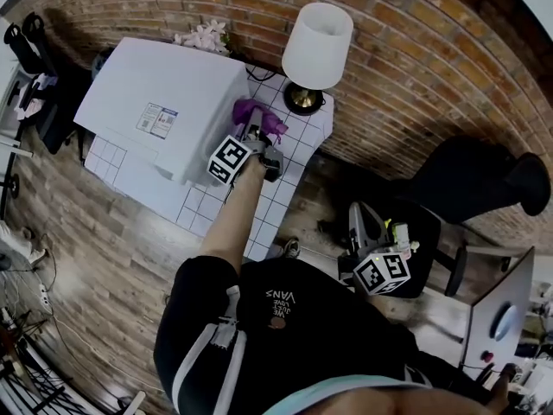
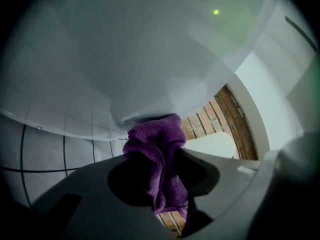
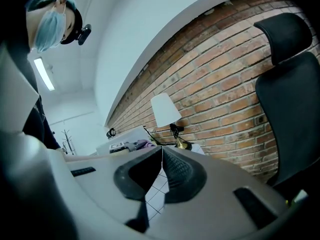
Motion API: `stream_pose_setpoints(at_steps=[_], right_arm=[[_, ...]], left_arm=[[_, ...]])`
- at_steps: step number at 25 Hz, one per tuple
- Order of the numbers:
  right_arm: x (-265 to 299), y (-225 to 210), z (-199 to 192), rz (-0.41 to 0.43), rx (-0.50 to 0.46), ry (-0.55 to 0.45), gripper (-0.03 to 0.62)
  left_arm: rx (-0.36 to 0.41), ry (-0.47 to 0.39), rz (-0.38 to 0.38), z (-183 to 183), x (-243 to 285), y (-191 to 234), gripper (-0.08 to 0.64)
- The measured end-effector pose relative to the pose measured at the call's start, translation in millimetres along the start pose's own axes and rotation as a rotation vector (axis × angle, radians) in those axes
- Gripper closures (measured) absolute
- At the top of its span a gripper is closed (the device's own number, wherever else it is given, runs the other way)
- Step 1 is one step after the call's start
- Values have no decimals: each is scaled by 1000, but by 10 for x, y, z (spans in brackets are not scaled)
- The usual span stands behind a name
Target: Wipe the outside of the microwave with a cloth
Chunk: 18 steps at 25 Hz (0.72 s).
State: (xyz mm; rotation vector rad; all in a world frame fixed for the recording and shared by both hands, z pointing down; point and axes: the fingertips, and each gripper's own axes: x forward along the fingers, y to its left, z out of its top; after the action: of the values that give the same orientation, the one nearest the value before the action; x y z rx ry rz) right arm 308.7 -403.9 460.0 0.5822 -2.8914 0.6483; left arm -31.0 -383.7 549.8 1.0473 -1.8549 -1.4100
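Note:
A white microwave (image 1: 168,102) stands on a white tiled table (image 1: 285,175). My left gripper (image 1: 257,141) is shut on a purple cloth (image 1: 259,115) and presses it against the microwave's right side near the front corner. In the left gripper view the purple cloth (image 2: 159,171) hangs bunched between the jaws, its top touching the white microwave wall (image 2: 140,59). My right gripper (image 1: 367,232) hangs low at my right side, away from the table, with its jaws closed and nothing in them; its view faces the brick wall.
A table lamp (image 1: 315,50) with a white shade and brass base stands on the table just right of the microwave. Behind is a brick wall (image 1: 415,67). A black office chair (image 1: 471,180) stands to the right. Pale flowers (image 1: 203,35) lie behind the microwave.

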Motion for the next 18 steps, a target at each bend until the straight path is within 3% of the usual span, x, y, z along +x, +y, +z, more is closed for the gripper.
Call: stream_pose_setpoints(at_steps=[11, 18], right_arm=[[43, -119, 22, -23, 8, 28, 588], [154, 28, -26, 30, 11, 27, 588]], left_arm=[[24, -4, 37, -82, 429, 53, 419], [11, 41, 18, -203, -30, 6, 419]])
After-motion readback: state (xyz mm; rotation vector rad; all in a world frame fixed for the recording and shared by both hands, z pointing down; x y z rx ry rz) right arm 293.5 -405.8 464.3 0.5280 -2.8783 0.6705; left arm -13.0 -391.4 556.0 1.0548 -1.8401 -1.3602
